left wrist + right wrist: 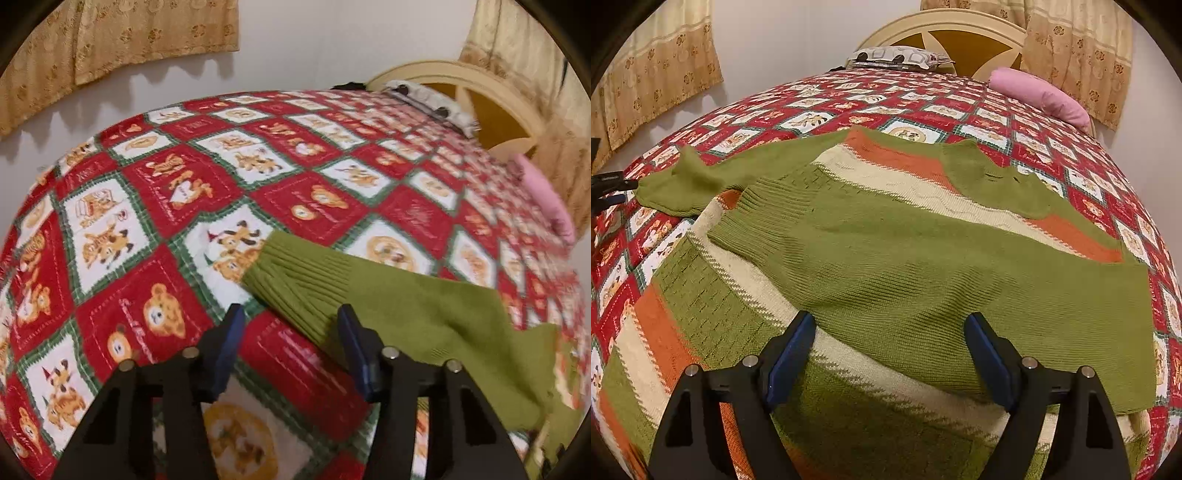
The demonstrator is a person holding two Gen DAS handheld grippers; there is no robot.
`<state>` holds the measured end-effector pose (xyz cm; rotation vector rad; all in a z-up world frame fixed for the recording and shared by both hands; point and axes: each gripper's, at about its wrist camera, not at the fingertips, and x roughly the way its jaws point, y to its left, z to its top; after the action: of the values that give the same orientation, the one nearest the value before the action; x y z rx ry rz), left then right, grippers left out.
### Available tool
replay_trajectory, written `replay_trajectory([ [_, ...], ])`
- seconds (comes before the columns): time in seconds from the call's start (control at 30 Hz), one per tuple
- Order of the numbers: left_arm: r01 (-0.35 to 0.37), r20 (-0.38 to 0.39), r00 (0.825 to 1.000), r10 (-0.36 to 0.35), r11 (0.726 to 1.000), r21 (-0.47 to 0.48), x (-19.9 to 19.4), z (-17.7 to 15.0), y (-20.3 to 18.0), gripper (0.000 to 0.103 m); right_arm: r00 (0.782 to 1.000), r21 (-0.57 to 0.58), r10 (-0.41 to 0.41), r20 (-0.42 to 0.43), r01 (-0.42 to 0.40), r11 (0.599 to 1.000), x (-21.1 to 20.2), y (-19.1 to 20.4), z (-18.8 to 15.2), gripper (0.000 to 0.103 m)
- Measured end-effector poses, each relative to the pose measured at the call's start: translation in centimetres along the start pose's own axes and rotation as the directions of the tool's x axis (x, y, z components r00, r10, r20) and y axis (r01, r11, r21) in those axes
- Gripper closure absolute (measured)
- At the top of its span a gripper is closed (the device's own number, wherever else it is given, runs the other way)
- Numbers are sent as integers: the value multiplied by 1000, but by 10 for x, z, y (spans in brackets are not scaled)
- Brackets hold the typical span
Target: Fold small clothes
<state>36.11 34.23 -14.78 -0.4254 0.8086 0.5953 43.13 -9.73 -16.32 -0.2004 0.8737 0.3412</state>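
A knitted sweater with green, orange and cream stripes lies flat on the red patchwork quilt. One green sleeve is folded across its body. The other green sleeve stretches out to the side, its ribbed cuff resting on the quilt. My left gripper hovers at the cuff's near edge, jaws apart on either side of it, pads not pressing. In the right wrist view the left gripper shows at the left edge beside that cuff. My right gripper stands open just above the folded sleeve's lower edge.
A cream and brown headboard stands at the far end of the bed. A pink pillow and a patterned pillow lie there. Beige curtains hang on the white wall. The quilt falls away at the bed's left edge.
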Motion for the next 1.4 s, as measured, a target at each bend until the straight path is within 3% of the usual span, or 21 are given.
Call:
replay_trajectory([
  [0.1,-22,-20,1000,21,1000,-18,12,1,0,55,1000,1,0,2,0,1000,0,0,0,19],
  [0.17,-37,-6,999,37,999,-5,14,1,-2,65,1000,1,0,3,0,1000,0,0,-1,19],
  [0.2,-19,-3,1000,19,1000,-1,13,1,-3,96,1000,1,0,3,0,1000,0,0,0,19],
  [0.23,-1,-4,1000,1,1000,-3,11,2,-3,97,1000,0,-2,4,2,1000,-1,0,0,19],
  [0.5,86,90,992,-84,996,-19,-34,19,-5,98,1000,1,-2,6,2,1000,-1,0,-1,19],
  [0.8,175,191,965,-180,984,44,-90,40,-38,98,1000,8,-3,7,3,1000,-2,0,0,19],
  [1.03,302,254,913,-319,948,106,-151,55,-79,98,1000,54,27,15,-27,998,-9,-9,2,19],
  [1.17,351,280,882,-378,925,142,-179,59,-101,98,995,138,71,67,-80,987,-33,-24,2,19],
  [1.4,425,293,826,-481,874,236,-215,56,-154,98,990,141,80,120,-97,985,-75,-38,-3,19],
])
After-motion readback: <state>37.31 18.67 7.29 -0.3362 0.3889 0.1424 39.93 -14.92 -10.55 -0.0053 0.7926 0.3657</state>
